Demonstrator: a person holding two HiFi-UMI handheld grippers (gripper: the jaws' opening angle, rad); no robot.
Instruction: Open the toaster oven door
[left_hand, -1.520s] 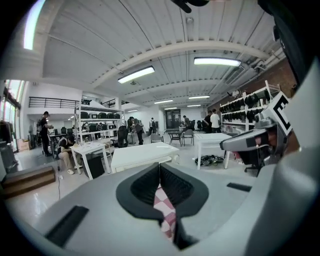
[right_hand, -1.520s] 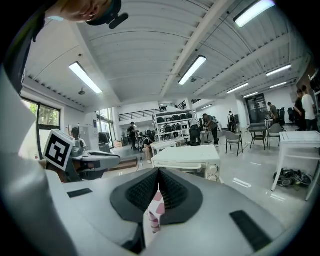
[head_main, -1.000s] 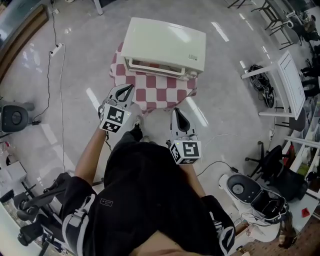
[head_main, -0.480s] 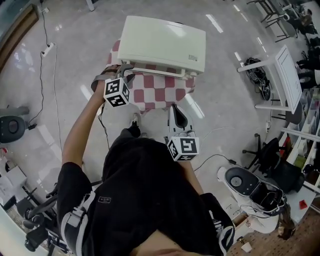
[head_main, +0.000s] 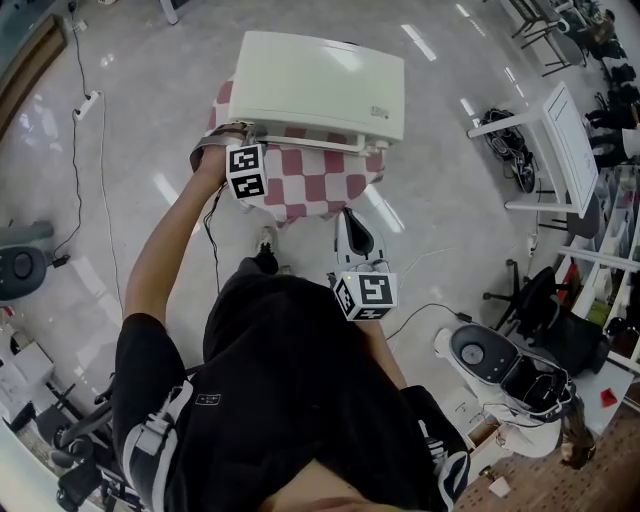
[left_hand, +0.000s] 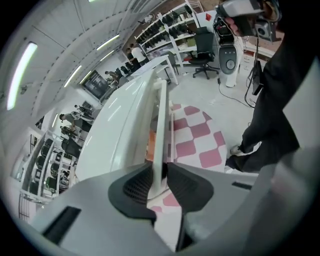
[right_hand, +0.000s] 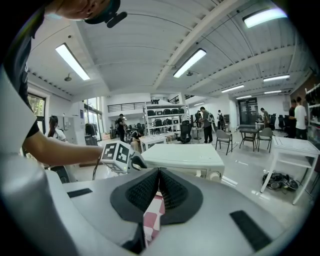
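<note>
Handle (left_hand: 159, 125), likely stiff and slick, is the hold for opening the oven (head_main: 320, 85): left gripper (left_hand: 160, 176) jaws are closing round it, right gripper (right_hand: 159, 174) pinched shut, empty.

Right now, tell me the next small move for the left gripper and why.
Probably finish the squeeze: the door handle already stands between the left gripper's closing jaws, one pad not yet pressing it, and the toaster oven looks shut.

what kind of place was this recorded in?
Looks like a big open lab or workshop hall, not a kitchen: the toaster oven sits on a small checkered-cloth table on polished floor, with stocked shelving racks and office chairs behind.
</note>
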